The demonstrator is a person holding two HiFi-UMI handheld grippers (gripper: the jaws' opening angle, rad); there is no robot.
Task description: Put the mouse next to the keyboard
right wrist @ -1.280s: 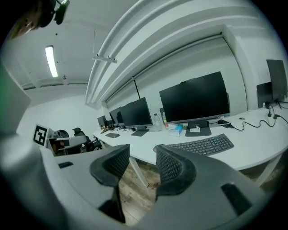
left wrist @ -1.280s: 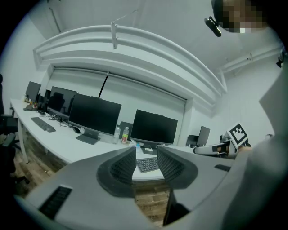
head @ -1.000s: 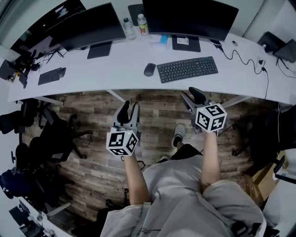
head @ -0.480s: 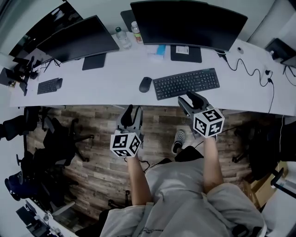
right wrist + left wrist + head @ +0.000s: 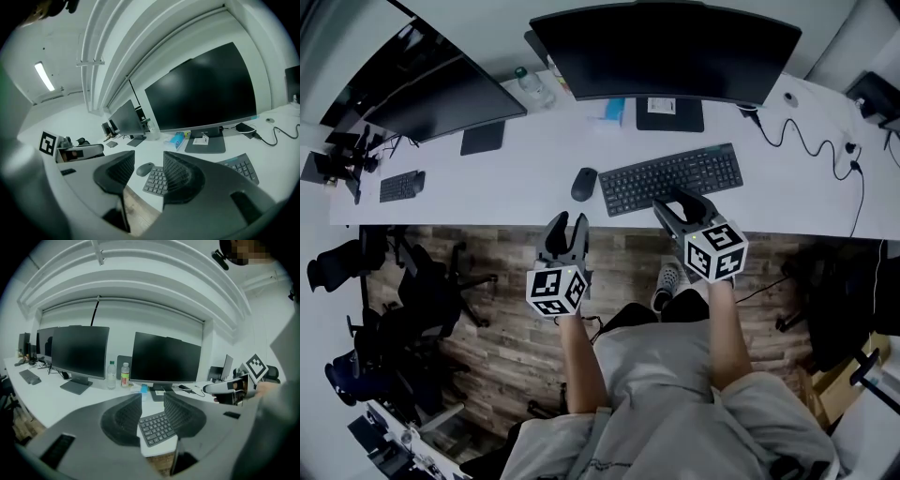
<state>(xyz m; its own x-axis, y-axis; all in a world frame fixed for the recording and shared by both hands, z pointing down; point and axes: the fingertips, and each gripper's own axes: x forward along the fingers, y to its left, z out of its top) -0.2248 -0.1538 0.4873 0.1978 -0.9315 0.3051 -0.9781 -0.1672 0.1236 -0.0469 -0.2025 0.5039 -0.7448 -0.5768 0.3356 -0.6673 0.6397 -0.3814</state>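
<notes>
Black monitor (image 5: 666, 47) (wide) behind keyboard (image 5: 671, 178), mouse (image 5: 583, 184).

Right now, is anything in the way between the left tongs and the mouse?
No, nothing I can see. The left tongs hang open just off the front edge of the desk, with only bare desk between them and the mouse, which sits by the left end of the keyboard.

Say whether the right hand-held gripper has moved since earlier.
Yes, forward: the right hand-held gripper was short of the white desk's edge; now it overlaps the black keyboard.
</notes>
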